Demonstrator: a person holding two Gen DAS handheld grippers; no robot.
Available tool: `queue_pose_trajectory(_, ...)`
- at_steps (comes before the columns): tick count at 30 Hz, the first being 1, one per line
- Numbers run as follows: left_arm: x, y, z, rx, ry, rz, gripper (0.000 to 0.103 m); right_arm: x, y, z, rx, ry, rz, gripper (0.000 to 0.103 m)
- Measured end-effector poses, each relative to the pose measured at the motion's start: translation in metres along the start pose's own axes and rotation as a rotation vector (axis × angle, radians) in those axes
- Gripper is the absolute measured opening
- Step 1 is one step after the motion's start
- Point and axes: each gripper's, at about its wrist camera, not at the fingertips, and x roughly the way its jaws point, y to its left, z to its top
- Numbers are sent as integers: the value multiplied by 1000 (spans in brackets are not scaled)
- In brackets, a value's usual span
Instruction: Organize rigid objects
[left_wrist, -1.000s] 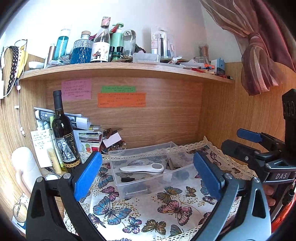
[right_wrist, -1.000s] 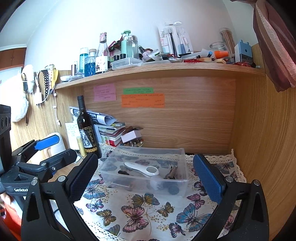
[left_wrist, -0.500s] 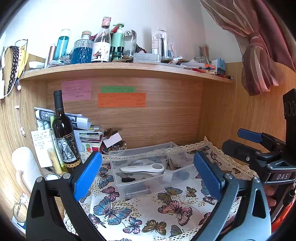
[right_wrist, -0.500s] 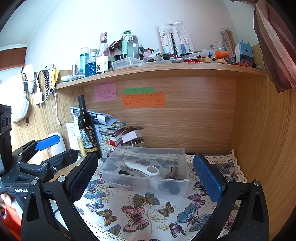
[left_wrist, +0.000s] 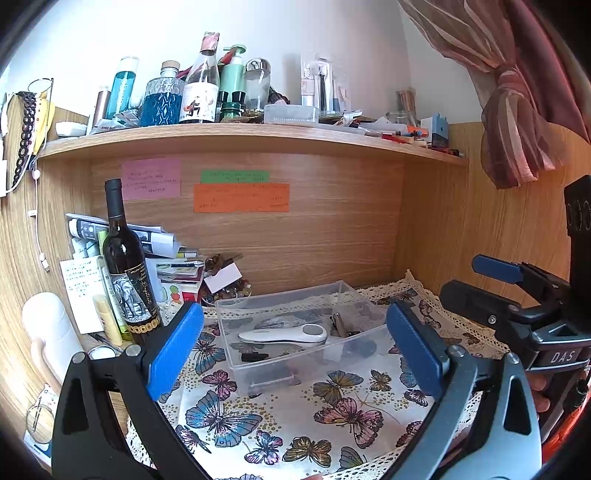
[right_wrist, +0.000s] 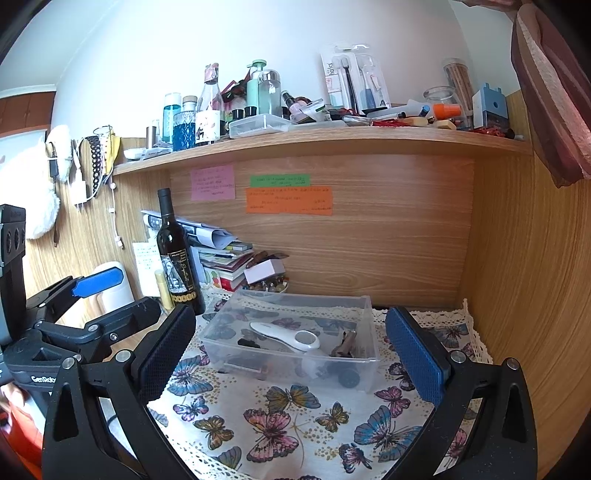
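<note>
A clear plastic box (left_wrist: 236, 354) (right_wrist: 364, 321) sits on the butterfly cloth against the back of the desk. Inside lie a white handheld device (left_wrist: 284, 335) (right_wrist: 286, 334), a metal clip (left_wrist: 338, 325) (right_wrist: 345, 347) and small dark items. My left gripper (left_wrist: 295, 350) is open and empty, in front of the box. My right gripper (right_wrist: 291, 350) is open and empty too, in front of the box. Each gripper shows in the other's view: the right one (left_wrist: 517, 295) at the right edge, the left one (right_wrist: 74, 314) at the left edge.
A dark wine bottle (left_wrist: 125, 266) (right_wrist: 177, 254) stands left of the box, with stacked papers and books (left_wrist: 173, 266) behind. A bowl of small beads (left_wrist: 229, 291) sits behind the box. A crowded shelf (left_wrist: 240, 136) runs overhead. Wooden walls close the back and right side (right_wrist: 524, 277).
</note>
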Motion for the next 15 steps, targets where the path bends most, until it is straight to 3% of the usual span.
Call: queue_pose_trajectory(15, 4, 7, 1, -38, 30, -13, 101, 2, 0, -1, -8, 8, 5, 103)
